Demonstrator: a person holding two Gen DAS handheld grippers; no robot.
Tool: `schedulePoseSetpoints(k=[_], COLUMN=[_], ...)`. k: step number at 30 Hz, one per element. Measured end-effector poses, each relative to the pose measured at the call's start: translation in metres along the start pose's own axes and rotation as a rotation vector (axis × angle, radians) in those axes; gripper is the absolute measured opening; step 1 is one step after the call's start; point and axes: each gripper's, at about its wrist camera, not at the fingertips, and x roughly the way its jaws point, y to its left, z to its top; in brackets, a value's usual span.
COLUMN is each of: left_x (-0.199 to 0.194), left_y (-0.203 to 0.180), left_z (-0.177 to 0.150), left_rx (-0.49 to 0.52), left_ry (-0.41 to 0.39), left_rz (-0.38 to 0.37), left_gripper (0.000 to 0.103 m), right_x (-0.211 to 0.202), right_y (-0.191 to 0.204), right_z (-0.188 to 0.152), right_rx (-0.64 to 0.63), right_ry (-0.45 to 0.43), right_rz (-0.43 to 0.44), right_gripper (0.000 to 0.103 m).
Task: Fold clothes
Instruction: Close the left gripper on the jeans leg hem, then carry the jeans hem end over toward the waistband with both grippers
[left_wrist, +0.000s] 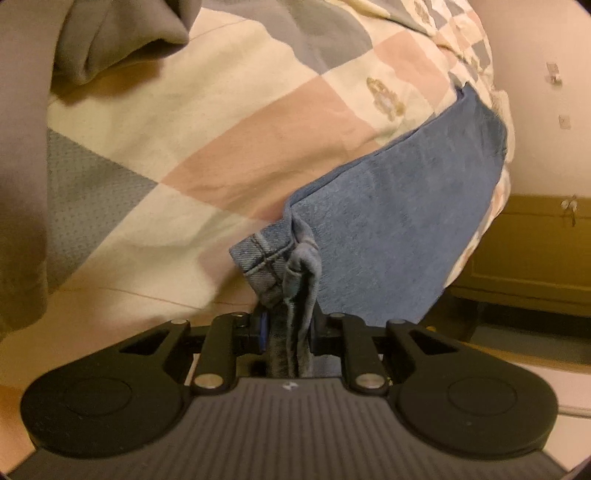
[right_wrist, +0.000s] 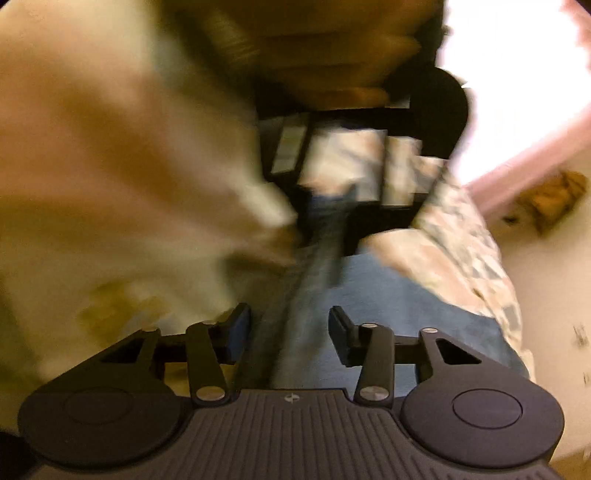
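**On the bed — left grip set, right one free**

On the checked bedspread (left_wrist: 229, 122) the blue jeans (left_wrist: 399, 206) lie flat. Left gripper (left_wrist: 286, 332) has its jaws clamped on a bunched hem or corner, likely the anchor for carrying that end over into a fold. Right gripper (right_wrist: 290, 332) jaws stand apart over the denim (right_wrist: 388, 306), nothing pinched — probably lining up a second hold. Right view is blurred; contact unclear. Grey garment (left_wrist: 110, 40) sits aside, upper left.

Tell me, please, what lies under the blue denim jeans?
The blue denim jeans rest on a checked cream, pink and grey bedspread. Whatever is beneath their middle is covered.
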Motion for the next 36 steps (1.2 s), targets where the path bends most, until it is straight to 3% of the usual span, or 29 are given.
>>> schedulePoseSetpoints(k=[1, 3, 8, 10, 14, 17, 19, 21, 22, 25, 28, 31, 32, 36], left_x=[0.001, 0.003, 0.008, 0.008, -0.005, -0.031, -0.045, -0.056, -0.049, -0.012, 0.038, 0.077, 0.088, 0.119], left_y=[-0.002, -0.008, -0.029, -0.035, -0.051, -0.073, -0.091, -0.110, -0.120, -0.147, -0.180, -0.219, -0.235, -0.296], left_z=[0.001, 0.002, 0.009, 0.011, 0.011, 0.010, 0.014, 0.019, 0.025, 0.039, 0.044, 0.045, 0.047, 0.057], left_rx=[0.002, 0.004, 0.053, 0.063, 0.084, 0.140, 0.175, 0.211, 0.228, 0.236, 0.180, 0.115, 0.095, 0.127], left_ry=[0.002, 0.010, 0.039, 0.064, 0.090, 0.060, -0.007, -0.074, -0.109, -0.159, -0.159, -0.185, -0.200, -0.280], left_rz=[0.012, 0.029, 0.061, 0.049, 0.012, -0.013, -0.029, -0.038, -0.012, 0.103, 0.102, 0.077, 0.074, 0.148], left_gripper=[0.015, 0.015, 0.016, 0.019, 0.022, 0.022, 0.023, 0.030, 0.032, 0.031, 0.030, 0.036, 0.031, 0.029], right_x=[0.003, 0.015, 0.011, 0.008, 0.022, 0.043, 0.064, 0.077, 0.081, 0.092, 0.108, 0.141, 0.156, 0.206], right_y=[-0.006, -0.004, -0.013, -0.037, -0.105, -0.161, -0.195, -0.222, -0.235, -0.290, -0.352, -0.426, -0.447, -0.533], right_z=[0.001, 0.004, 0.004, -0.006, -0.025, -0.044, -0.061, -0.077, -0.085, -0.103, -0.136, -0.164, -0.174, -0.215], right_rx=[0.021, -0.003, 0.028, 0.103, 0.330, 0.507, 0.622, 0.741, 0.788, 0.821, 0.788, 0.754, 0.742, 0.730], right_ry=[0.011, 0.041, 0.041, 0.045, 0.115, 0.145, 0.173, 0.190, 0.189, 0.174, 0.144, 0.115, 0.110, 0.093], right_rz=[-0.003, 0.012, 0.081, 0.134, 0.315, 0.525, 0.641, 0.751, 0.783, 0.810, 0.794, 0.780, 0.768, 0.700], right_gripper=[0.058, 0.063, 0.044, 0.026, 0.018, 0.017, 0.017, 0.017, 0.017, 0.017, 0.017, 0.017, 0.017, 0.017])
